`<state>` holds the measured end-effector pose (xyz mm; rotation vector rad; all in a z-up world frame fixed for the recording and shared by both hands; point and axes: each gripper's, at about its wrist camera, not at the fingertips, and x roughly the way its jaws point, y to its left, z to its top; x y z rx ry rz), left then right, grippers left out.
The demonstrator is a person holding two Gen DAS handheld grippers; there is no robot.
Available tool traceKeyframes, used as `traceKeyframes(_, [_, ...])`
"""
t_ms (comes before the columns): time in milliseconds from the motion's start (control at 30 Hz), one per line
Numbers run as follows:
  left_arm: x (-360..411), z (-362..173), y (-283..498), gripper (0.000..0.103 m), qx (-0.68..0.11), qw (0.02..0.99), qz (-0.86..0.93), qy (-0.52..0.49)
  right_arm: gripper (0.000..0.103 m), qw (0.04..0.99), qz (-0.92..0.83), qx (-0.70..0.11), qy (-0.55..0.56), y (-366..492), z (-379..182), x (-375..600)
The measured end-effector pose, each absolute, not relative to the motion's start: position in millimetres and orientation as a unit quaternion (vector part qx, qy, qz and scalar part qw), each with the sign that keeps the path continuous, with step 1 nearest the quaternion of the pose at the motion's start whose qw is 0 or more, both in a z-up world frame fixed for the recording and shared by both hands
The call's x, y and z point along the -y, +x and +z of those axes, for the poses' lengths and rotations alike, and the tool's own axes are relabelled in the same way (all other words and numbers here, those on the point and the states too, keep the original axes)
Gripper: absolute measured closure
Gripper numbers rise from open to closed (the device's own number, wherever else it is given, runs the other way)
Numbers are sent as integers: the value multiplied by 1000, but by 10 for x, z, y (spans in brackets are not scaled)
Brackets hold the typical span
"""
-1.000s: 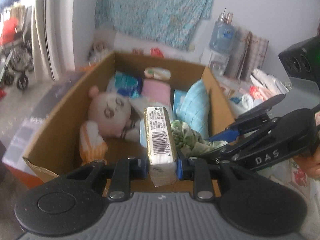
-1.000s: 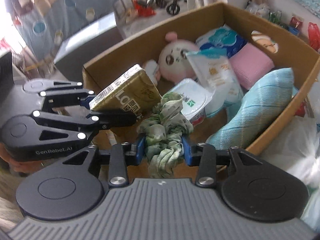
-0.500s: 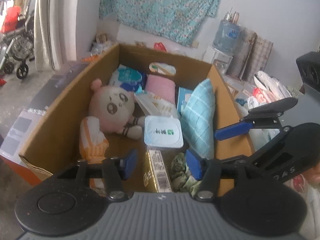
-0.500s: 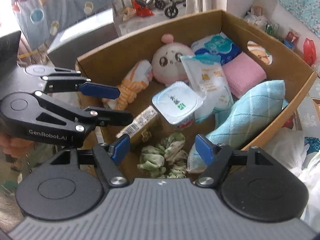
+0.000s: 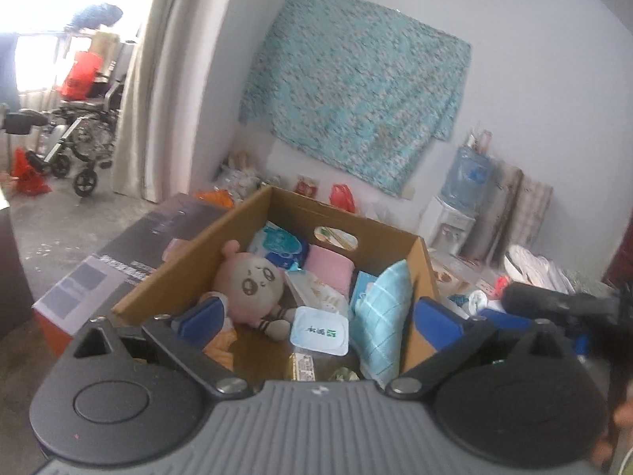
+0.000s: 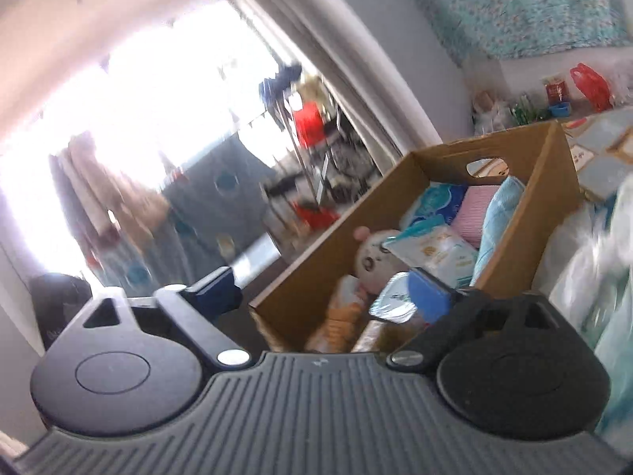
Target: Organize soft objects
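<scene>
A cardboard box point(image 5: 387, 245) holds a pink plush doll point(image 5: 253, 281), a blue checked pillow point(image 5: 383, 316), a pink towel point(image 5: 330, 273) and a white tub point(image 5: 320, 330). The wrapped tissue pack point(image 5: 302, 366) and the green patterned cloth point(image 5: 344, 374) lie at the box's near end. My left gripper point(image 5: 318, 316) hangs above that near end, its jaws opening wide with nothing between them. In the blurred right wrist view the box point(image 6: 336, 261) sits to the right, the doll point(image 6: 372, 257) inside. My right gripper point(image 6: 321, 295) is also opening, its jaws empty.
A dark flat carton point(image 5: 130, 253) lies left of the box. A curtain point(image 5: 142, 99) and a wheelchair point(image 5: 79, 138) stand beyond it. A water dispenser point(image 5: 459, 206) is at the back right. White bags point(image 6: 593, 269) pile up right of the box.
The left gripper let go of the tissue pack and the right let go of the green cloth; both now lie in the box. Both grippers opened and drew back; the right one swung towards the window.
</scene>
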<state>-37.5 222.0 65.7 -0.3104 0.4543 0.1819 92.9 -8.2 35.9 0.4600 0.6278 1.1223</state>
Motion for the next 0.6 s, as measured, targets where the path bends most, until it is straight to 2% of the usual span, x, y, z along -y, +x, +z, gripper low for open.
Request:
traceKeyframes(133, [-2114, 616, -540, 0, -233, 956, 98, -150, 1, 782, 509, -278, 227, 674, 251, 152])
traceKeyframes(467, [-1937, 357, -772, 0, -267, 941, 119, -169, 1, 846, 385, -321, 180, 530, -151, 109])
traceKeyframes(600, [-1879, 351, -800, 0, -270, 939, 147, -156, 1, 869, 356, -310, 149, 400, -159, 52])
